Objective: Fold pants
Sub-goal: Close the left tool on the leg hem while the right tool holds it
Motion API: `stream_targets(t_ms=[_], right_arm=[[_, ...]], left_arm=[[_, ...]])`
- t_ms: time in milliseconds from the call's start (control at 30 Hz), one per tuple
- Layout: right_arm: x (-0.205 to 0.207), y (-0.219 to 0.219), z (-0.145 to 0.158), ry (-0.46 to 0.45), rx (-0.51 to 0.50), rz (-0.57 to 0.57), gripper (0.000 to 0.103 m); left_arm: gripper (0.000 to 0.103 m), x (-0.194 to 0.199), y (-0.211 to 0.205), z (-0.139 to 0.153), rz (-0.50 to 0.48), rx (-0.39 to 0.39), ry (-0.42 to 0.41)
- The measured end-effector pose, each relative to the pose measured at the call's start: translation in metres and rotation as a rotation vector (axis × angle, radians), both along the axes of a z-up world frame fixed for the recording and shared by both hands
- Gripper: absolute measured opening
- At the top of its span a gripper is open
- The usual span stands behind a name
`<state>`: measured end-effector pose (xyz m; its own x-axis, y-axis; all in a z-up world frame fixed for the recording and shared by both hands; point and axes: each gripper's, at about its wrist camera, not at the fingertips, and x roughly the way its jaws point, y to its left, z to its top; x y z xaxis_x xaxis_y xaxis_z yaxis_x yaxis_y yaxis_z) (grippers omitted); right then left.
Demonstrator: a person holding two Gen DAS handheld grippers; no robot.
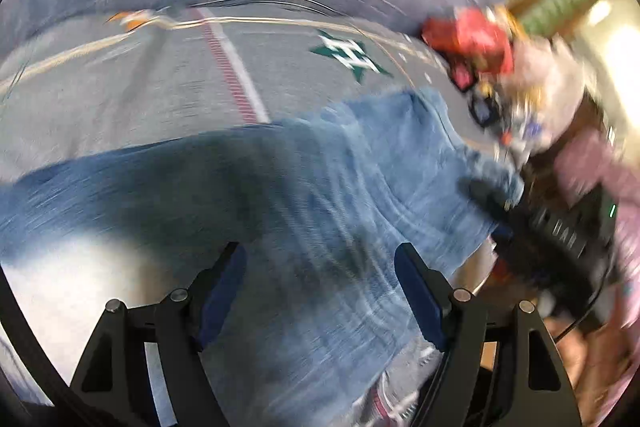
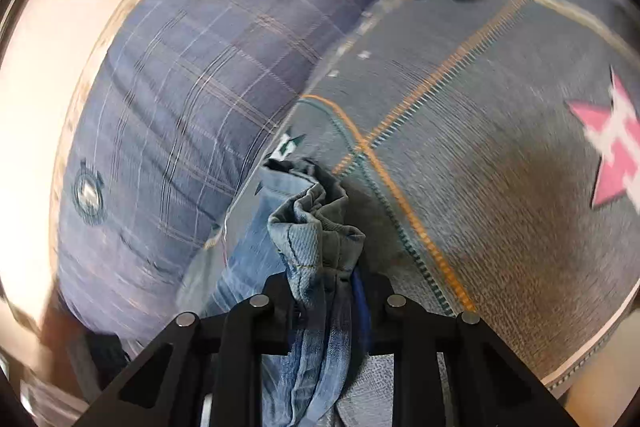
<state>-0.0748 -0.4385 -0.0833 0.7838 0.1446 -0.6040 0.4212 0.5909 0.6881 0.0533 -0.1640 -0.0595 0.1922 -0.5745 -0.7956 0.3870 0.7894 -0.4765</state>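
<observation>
Blue jeans lie spread across a grey blanket in the left wrist view. My left gripper hovers over the denim with its jaws wide apart, and the blue pads press on nothing. At the right of that view my right gripper pinches the far edge of the jeans. In the right wrist view the right gripper is shut on a bunched fold of the jeans, which hangs down between its fingers and is lifted a little off the blanket.
A blue plaid pillow lies along the far side of the blanket. A heap of red and mixed items sits at the blanket's corner. The blanket bears a green star and a pink star. A person's pink sleeve is at the right.
</observation>
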Motion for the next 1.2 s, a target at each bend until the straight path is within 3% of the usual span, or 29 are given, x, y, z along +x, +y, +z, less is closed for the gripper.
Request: stream_targets(t_ms=[133, 333, 533, 633, 867, 1133, 1167, 1200], right_arm=[[0.009, 0.027, 0.017, -0.025, -0.128, 0.117, 0.023], [0.023, 0.089, 0.029, -0.077, -0.220, 0.381, 0.022], [0.030, 0.144, 0.019, -0.036, -0.259, 0.633, 0.021], [0.029, 0.153, 0.015, -0.020, -0.270, 0.669, 0.021], [0.022, 0.147, 0.023, -0.077, -0.263, 0.674, 0.021], [0.009, 0.171, 0.033, -0.145, -0.314, 0.817, 0.021], [0.009, 0.172, 0.032, -0.133, -0.326, 0.827, 0.021], [0.009, 0.174, 0.031, -0.125, -0.330, 0.833, 0.021]], left_arm=[[0.077, 0.010, 0.038, -0.001, 0.065, -0.003, 0.036], [0.077, 0.021, 0.089, -0.001, 0.180, -0.059, 0.085], [0.077, 0.020, 0.081, 0.003, 0.176, -0.151, 0.103], [0.078, 0.023, 0.074, 0.001, 0.163, -0.207, 0.140], [0.078, 0.027, 0.040, 0.004, 0.129, -0.224, 0.166], [0.077, 0.031, 0.043, 0.024, 0.123, -0.156, 0.085], [0.074, 0.031, 0.045, 0.026, 0.132, -0.127, 0.064], [0.058, 0.032, 0.047, 0.026, 0.138, -0.102, 0.052]])
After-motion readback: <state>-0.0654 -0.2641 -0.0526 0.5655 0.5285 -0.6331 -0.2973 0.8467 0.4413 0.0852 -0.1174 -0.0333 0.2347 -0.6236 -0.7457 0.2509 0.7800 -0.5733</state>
